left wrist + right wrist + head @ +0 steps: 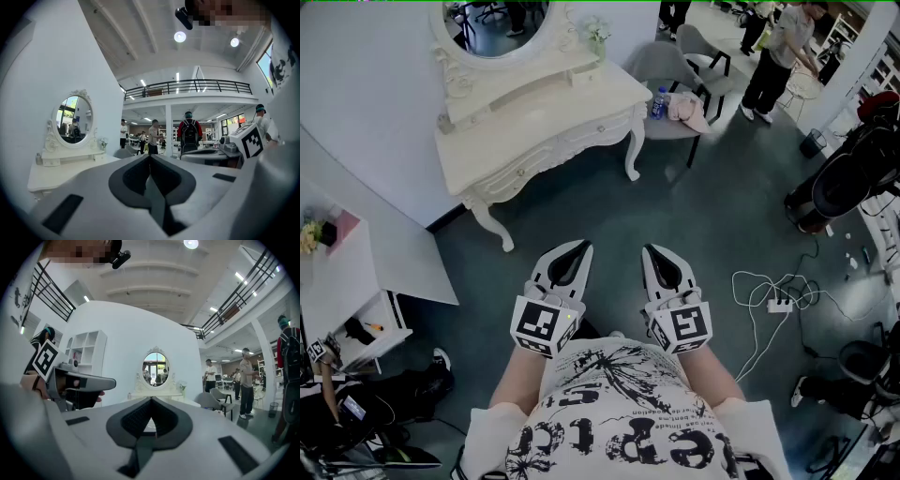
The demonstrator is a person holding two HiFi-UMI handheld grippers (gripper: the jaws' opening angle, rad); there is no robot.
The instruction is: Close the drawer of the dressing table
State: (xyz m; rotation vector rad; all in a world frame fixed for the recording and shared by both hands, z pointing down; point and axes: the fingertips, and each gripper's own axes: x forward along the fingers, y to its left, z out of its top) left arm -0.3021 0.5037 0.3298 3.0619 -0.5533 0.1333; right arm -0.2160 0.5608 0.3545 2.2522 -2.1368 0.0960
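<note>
The white dressing table point(546, 105) with an oval mirror point(495, 26) stands against the wall at the upper left, well ahead of me across the dark floor. Its drawer fronts point(598, 129) face me; from here I cannot tell how far any of them stands out. Both grippers are held level in front of my chest, side by side and far from the table. The left gripper point(574, 249) is shut and holds nothing. So is the right gripper point(659, 251). The table also appears in the left gripper view point(70, 168) and, small, in the right gripper view point(157, 391).
A grey chair point(682, 89) with a bottle and a pink cloth on it stands right of the table. A white shelf unit point(352, 281) is at my left. Cables and a power strip point(778, 303) lie on the floor at the right. People point(780, 56) stand at the back right.
</note>
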